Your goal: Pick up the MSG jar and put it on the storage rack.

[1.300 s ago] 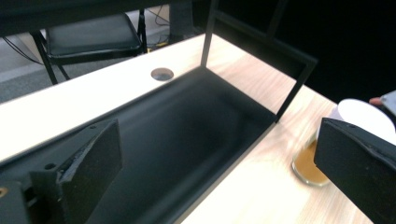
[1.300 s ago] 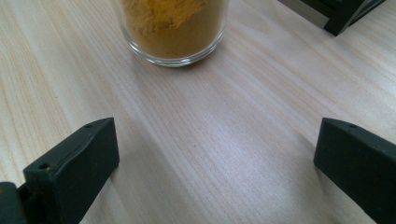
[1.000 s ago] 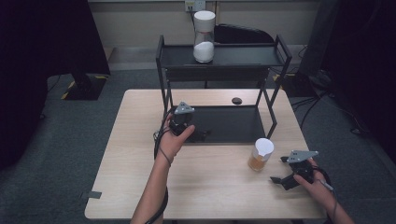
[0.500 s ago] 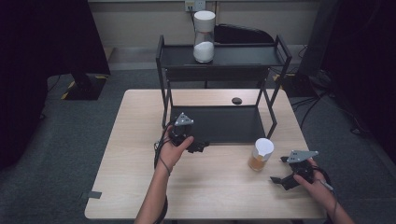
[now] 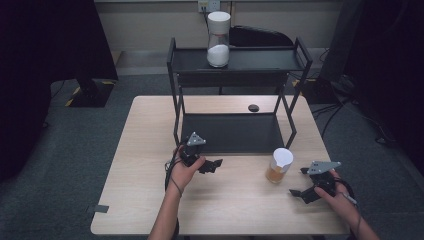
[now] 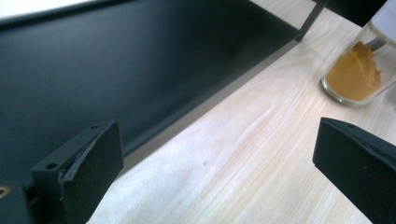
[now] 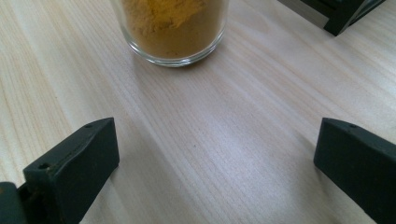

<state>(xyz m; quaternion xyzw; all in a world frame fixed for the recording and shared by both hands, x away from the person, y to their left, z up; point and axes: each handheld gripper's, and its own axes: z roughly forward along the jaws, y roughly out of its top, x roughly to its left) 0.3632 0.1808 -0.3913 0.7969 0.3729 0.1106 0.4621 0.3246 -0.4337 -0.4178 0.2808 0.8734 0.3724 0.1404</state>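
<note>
Closing in on the spice jar point(image 5: 279, 166) looks like the step in hand: it stands on the tabletop toward the right front, just off the front right leg of the black rack point(image 5: 235, 131), upright, white lid on, orange powder inside. Right gripper point(image 5: 304, 192) sits near the front right corner, jaws spread wide and empty, pointed at the jar. In the right gripper view the jar base point(image 7: 173, 30) is dead centre ahead between the jaws, so the line is good. My advice: push straight in low along the wood, keep the jaws level, and clamp on the glass body below the lid, not the lid itself. Go slow; a tall narrow jar could tip if one jaw lands first.

Left gripper point(image 5: 216, 165) is also wide open and empty, at the front edge of the rack's lower shelf, left of the jar; the left gripper view has the jar point(image 6: 358, 72) off to the upper right.

Versus a second ago: left hand has dropped back from over the shelf toward the front edge. Right gripper and jar unchanged.
</note>
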